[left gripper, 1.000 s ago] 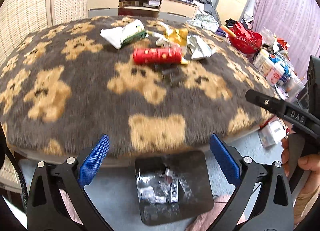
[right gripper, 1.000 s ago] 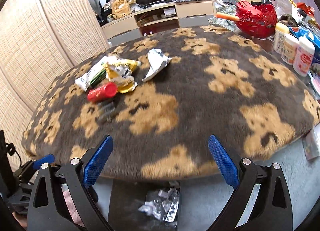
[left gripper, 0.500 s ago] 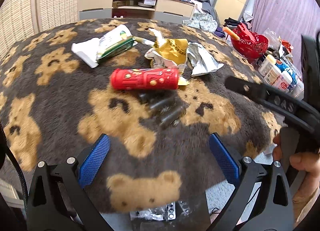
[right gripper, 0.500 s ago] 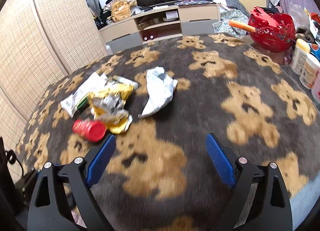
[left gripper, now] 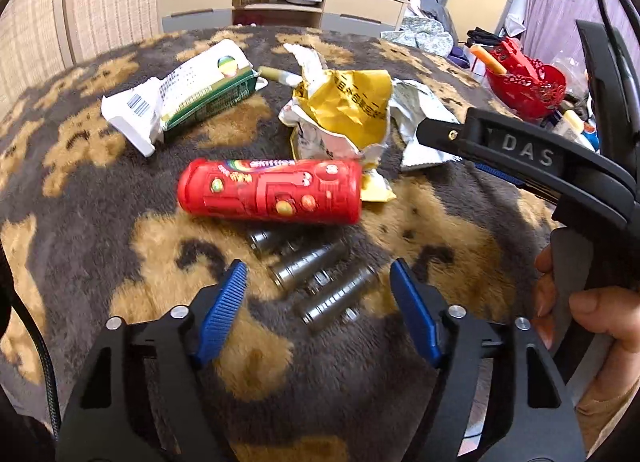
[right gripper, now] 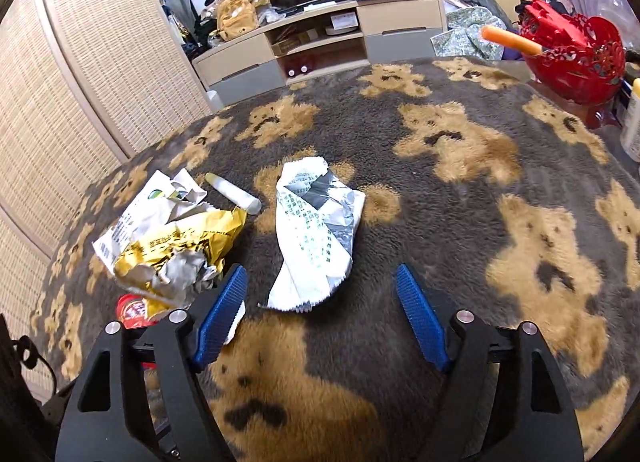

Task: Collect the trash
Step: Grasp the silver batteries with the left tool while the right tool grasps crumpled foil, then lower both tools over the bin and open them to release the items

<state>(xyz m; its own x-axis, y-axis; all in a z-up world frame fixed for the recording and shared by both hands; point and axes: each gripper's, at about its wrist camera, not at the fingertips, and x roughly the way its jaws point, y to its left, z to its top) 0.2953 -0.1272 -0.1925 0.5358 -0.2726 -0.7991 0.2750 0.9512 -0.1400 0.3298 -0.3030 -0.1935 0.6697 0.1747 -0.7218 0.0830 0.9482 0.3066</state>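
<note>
Your work surface is a table under a grey plush cover (right gripper: 460, 229) with tan bear shapes, in a living room with a TV cabinet (right gripper: 320, 45) behind.

Left gripper (left gripper: 318, 302): jaws spread, just been closing, pads pressing on nothing. Three dark, blurred cylinders (left gripper: 312, 270) lie on the cover between and just ahead of its tips; you cannot tell what they are. Beyond them lies the red candy tube (left gripper: 270, 191) on its side, then the yellow crumpled wrapper (left gripper: 348, 109) touching its far end, and the green-and-white packet (left gripper: 188, 97) toward the far left edge.

Right gripper (right gripper: 322, 298): jaws spread, also just been closing, empty. The white printed wrapper (right gripper: 316, 229) lies between and ahead of its tips, untouched. A small pale tube (right gripper: 234, 193) lies just beside it.

In the right wrist view the red tube is mostly hidden behind the left finger and the yellow wrapper. A red basket (right gripper: 572, 57) is cut off near the far right edge.
</note>
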